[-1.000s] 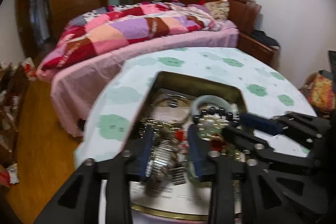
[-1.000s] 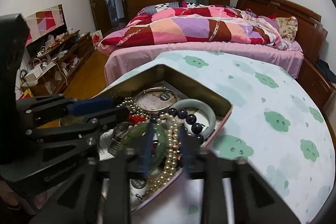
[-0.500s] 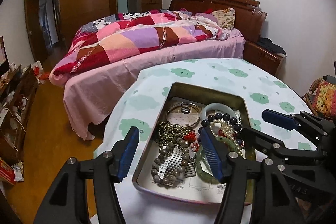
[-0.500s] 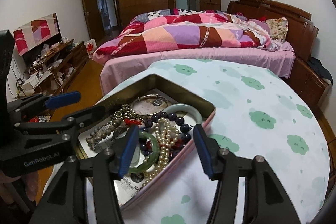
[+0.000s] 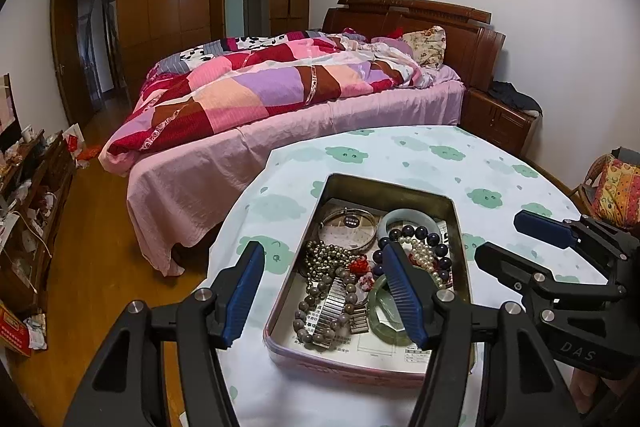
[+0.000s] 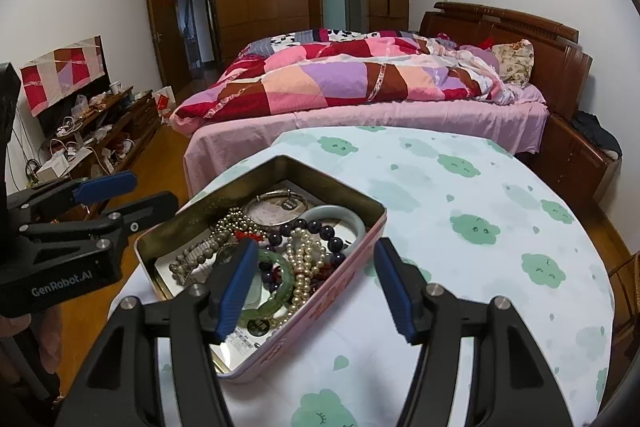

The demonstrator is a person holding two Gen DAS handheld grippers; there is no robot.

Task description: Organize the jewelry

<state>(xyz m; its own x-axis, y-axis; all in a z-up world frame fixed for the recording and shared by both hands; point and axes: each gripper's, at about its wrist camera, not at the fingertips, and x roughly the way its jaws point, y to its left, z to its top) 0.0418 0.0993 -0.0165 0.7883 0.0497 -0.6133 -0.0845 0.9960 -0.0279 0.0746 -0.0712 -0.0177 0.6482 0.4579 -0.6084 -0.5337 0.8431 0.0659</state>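
Note:
An open pink metal tin point(image 5: 304, 357) point(image 6: 348, 287) sits on the round table and holds mixed jewelry: a pale jade bangle point(image 5: 404, 217) point(image 6: 340, 217), a green bangle point(image 5: 382, 319) point(image 6: 280, 287), a pearl strand point(image 6: 304, 267), dark beads point(image 5: 416, 233), a silver bangle point(image 5: 348, 223) and a metal watch band point(image 5: 334, 301). My left gripper point(image 5: 324, 291) is open and empty above the tin's near left side. My right gripper point(image 6: 312, 283) is open and empty above the tin's near right rim. Each gripper shows in the other's view.
The table point(image 6: 460, 227) has a white cloth with green cloud prints. A bed point(image 5: 280, 99) with a patchwork quilt stands behind it. A low cluttered cabinet point(image 6: 92, 143) is at the left over the wooden floor. A nightstand point(image 5: 500, 115) is at the right.
Both grippers have opened wide and pulled back and up from the tin. The jewelry now lies loose in the tin.

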